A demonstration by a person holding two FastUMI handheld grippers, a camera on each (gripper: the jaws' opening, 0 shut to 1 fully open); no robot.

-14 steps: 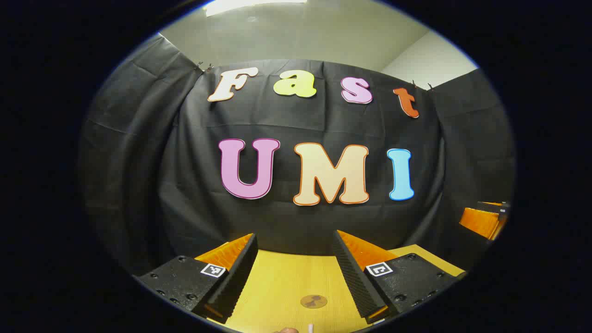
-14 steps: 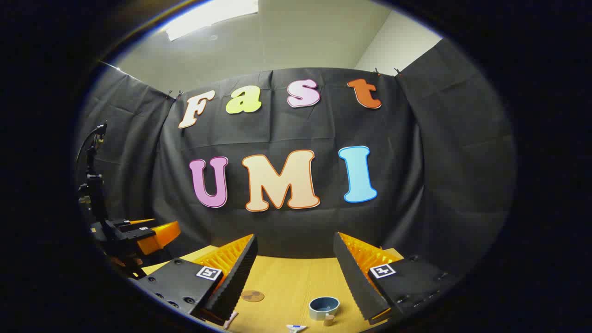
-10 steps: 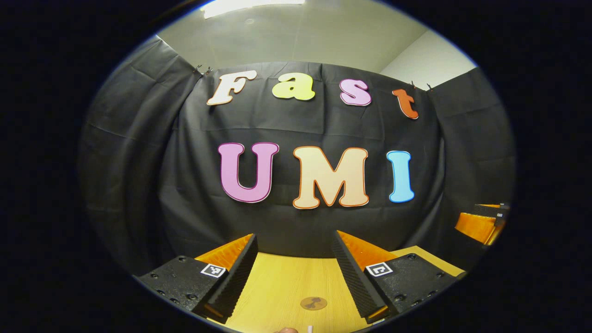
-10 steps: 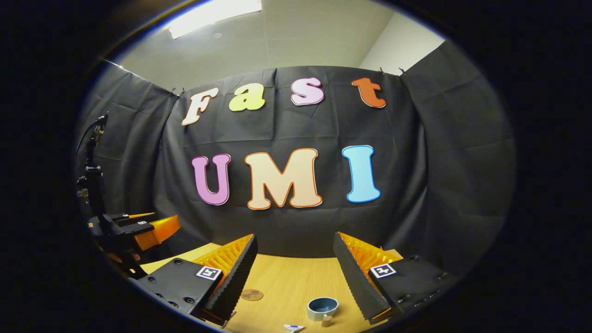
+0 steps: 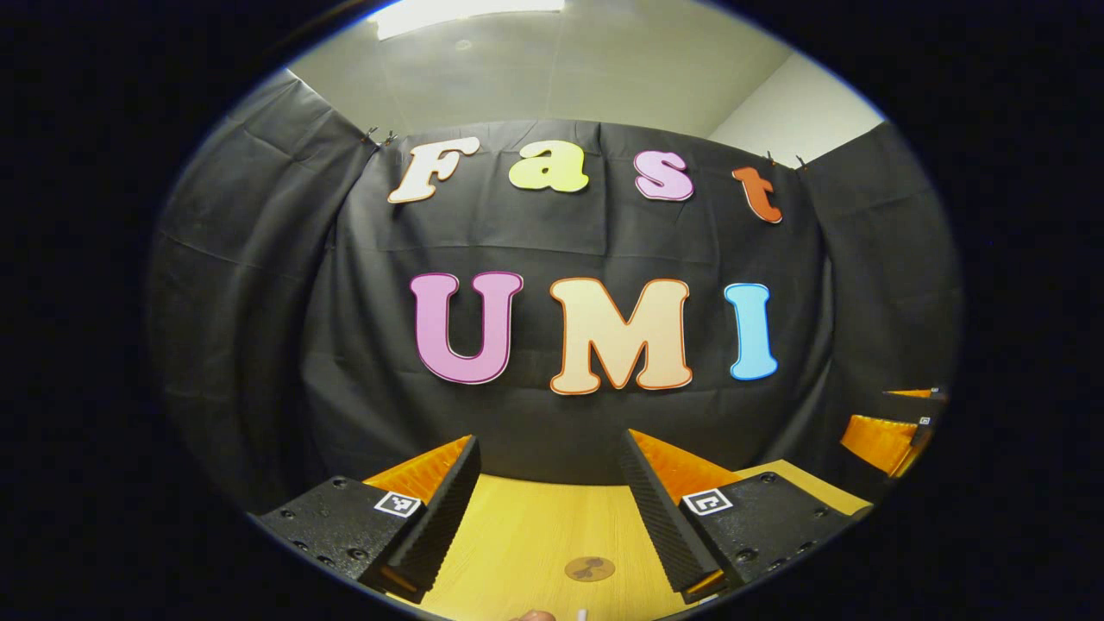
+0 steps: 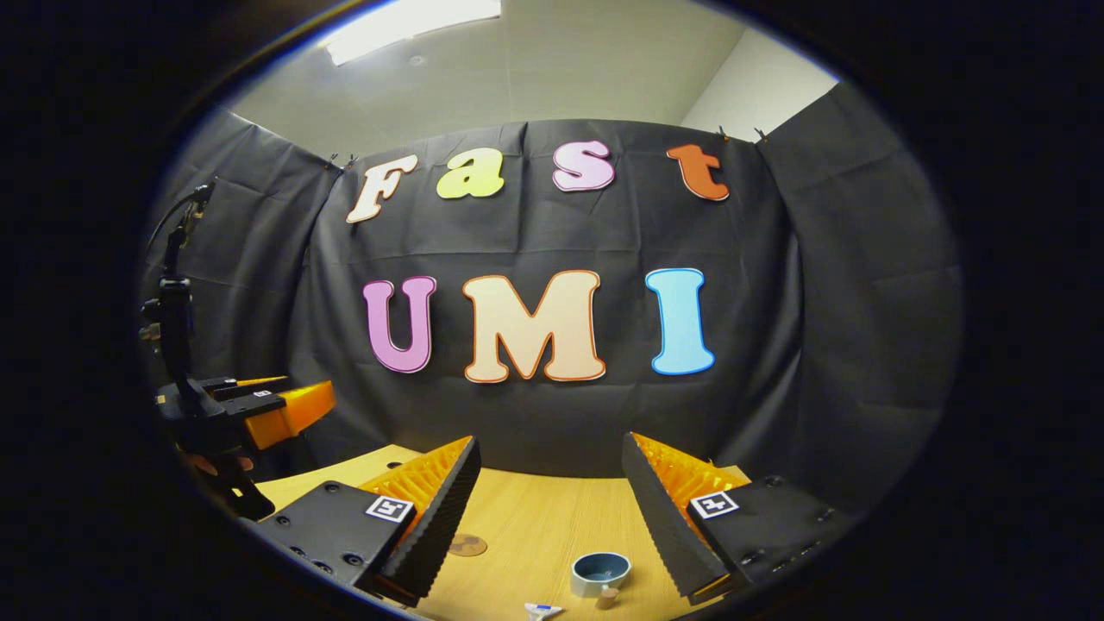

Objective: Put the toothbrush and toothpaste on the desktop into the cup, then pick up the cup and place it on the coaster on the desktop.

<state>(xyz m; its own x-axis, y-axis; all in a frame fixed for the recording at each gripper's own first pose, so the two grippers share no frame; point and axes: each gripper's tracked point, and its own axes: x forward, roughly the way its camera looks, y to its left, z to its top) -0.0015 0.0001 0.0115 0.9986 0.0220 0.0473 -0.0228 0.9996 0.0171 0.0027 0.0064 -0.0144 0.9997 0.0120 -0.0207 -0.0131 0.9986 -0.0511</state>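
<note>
Both held above desk, jaws wide, empty. Cup (image 6: 601, 573) at 6 o'clock just ahead of right gripper (image 6: 552, 509); nearer than left gripper (image 5: 548, 509). Toothpaste (image 6: 542, 611) closer still.

At the lower centre of the right gripper view, your way between the spread fingers meets the cup (image 6: 600, 573); bare desktop (image 6: 535, 526) lies behind it.

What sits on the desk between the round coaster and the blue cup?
Nothing: in the right gripper view, bare wooden desktop separates the coaster from the cup.
</note>
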